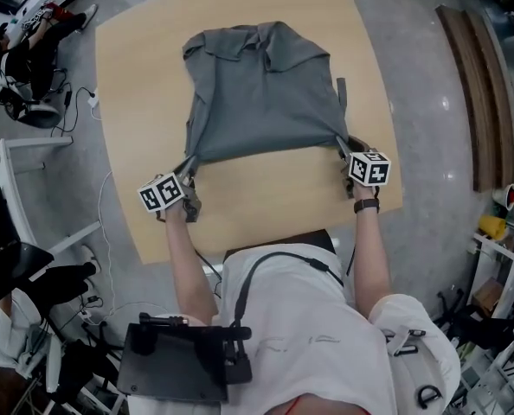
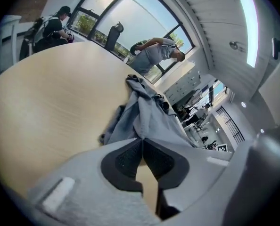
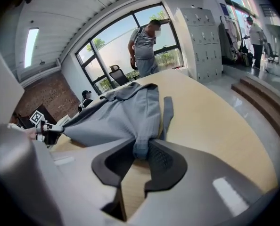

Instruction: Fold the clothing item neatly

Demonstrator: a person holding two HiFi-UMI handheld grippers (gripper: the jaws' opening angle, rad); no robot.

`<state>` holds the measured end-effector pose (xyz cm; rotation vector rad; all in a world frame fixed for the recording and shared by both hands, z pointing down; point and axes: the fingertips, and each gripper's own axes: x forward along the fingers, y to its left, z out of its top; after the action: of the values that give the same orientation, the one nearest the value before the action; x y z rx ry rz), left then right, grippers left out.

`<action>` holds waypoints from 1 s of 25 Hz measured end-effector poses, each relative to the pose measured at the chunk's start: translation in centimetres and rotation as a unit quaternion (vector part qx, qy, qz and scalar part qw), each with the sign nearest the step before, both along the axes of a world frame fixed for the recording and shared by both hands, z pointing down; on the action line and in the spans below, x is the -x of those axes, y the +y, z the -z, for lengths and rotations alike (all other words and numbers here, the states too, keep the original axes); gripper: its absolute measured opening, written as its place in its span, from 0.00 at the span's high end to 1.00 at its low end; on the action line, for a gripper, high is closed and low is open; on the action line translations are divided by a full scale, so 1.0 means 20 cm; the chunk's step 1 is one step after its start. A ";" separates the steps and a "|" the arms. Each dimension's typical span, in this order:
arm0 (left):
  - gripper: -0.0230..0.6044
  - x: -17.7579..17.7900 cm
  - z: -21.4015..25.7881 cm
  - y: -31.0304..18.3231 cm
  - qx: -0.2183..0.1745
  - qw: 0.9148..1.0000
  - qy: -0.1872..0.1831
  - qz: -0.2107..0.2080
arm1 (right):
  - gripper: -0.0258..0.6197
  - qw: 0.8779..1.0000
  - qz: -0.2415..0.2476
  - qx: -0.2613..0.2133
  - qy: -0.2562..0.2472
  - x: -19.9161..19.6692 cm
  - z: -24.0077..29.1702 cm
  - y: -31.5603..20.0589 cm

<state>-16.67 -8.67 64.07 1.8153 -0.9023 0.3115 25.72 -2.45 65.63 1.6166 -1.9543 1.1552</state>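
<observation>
A grey garment (image 1: 266,89) lies spread on the wooden table (image 1: 144,85), its near edge pulled taut between both grippers. My left gripper (image 1: 189,164) pinches the garment's near left corner; in the left gripper view the pads (image 2: 130,157) meet with the grey cloth (image 2: 147,117) caught at their tips. My right gripper (image 1: 343,148) pinches the near right corner; a bunched fold of cloth (image 3: 141,147) sits between its pads (image 3: 162,159). A dangling strip of the garment (image 3: 167,109) lies beside that corner.
The table's near edge (image 1: 266,236) runs just in front of the person's body. Grey floor surrounds the table, with a wooden bench (image 1: 482,93) at right and desks and cables at left. A person (image 3: 144,41) stands beyond the table's far end.
</observation>
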 end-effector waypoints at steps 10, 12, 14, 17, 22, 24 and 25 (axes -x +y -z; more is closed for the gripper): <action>0.95 0.17 -0.10 0.19 0.031 0.999 -0.033 0.012 | 0.82 1.000 -0.016 0.015 -0.022 0.01 -0.07 0.22; 0.95 0.17 -0.09 0.21 0.032 0.999 -0.031 -0.001 | 0.84 1.000 -0.008 0.012 -0.017 0.02 -0.05 0.23; 0.95 0.19 -0.08 0.26 0.037 0.999 -0.031 -0.012 | 0.84 1.000 0.008 0.012 -0.020 0.03 -0.03 0.27; 0.95 0.24 -0.08 0.38 0.046 0.998 -0.035 -0.030 | 0.84 0.999 0.033 0.018 -0.023 0.08 -0.02 0.37; 0.95 0.31 -0.08 0.63 0.064 0.996 -0.024 -0.054 | 0.84 0.999 0.032 0.035 -0.006 0.15 -0.05 0.56; 0.95 0.31 -0.08 0.76 0.077 0.995 -0.012 -0.059 | 0.84 0.998 0.025 0.049 0.007 0.15 -0.06 0.63; 0.95 0.31 -0.08 0.84 0.083 0.995 -0.007 -0.061 | 0.84 0.998 0.022 0.055 0.012 0.15 -0.06 0.67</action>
<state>-22.81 8.07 65.69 1.7179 -0.7534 0.4631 22.81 11.03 66.84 1.5185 -1.8676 1.1983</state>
